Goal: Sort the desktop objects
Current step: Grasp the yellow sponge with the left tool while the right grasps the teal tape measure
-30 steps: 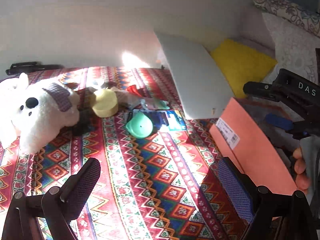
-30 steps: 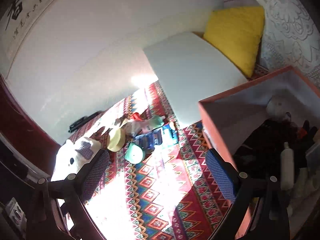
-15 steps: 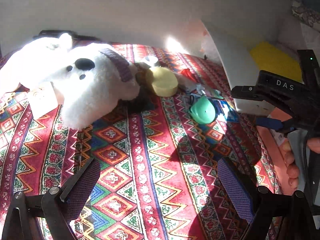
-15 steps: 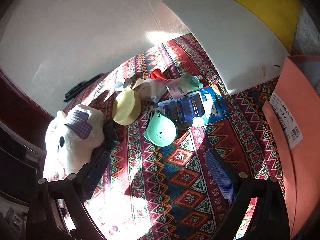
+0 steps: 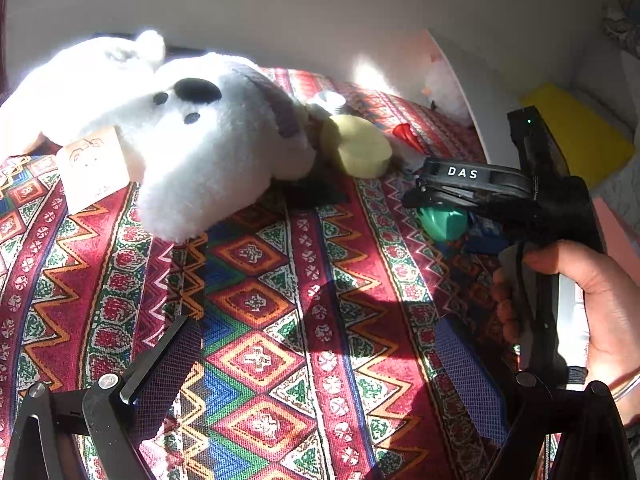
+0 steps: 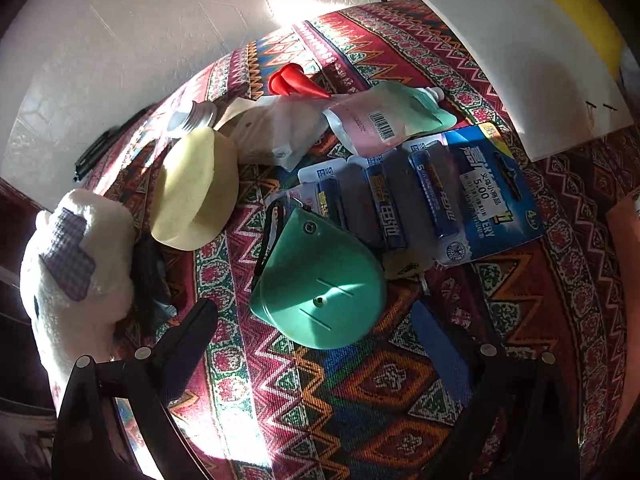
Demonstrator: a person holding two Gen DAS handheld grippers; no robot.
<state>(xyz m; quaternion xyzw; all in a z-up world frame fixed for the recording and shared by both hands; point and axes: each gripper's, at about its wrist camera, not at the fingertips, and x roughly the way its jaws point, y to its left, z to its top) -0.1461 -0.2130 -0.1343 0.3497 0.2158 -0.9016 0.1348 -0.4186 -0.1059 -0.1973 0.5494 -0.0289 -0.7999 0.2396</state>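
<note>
A white plush bear (image 5: 192,136) (image 6: 76,272) lies on the patterned cloth (image 5: 280,320) at the left. Beside it sit a pale yellow round piece (image 5: 360,148) (image 6: 196,192), a green rounded case (image 6: 320,284) (image 5: 444,220), a blue battery pack (image 6: 436,196), a pink-green pouch (image 6: 384,120) and a red cone (image 6: 292,80). My right gripper (image 6: 320,352) is open just in front of the green case, its fingers either side of the case's near edge. My left gripper (image 5: 320,364) is open over bare cloth, empty. The right gripper's body, held by a hand (image 5: 600,304), shows in the left wrist view.
A white board (image 6: 520,60) leans at the back right, with a yellow cushion (image 5: 576,136) behind it. An orange box edge (image 6: 628,240) is at the far right. A paper tag (image 5: 92,168) hangs from the bear. A white wall (image 5: 280,0) bounds the far side.
Both grippers moved left and closer to the pile. The right gripper came down towards the green case; the orange box slid almost out of both views. The bear looms larger in the left wrist view.
</note>
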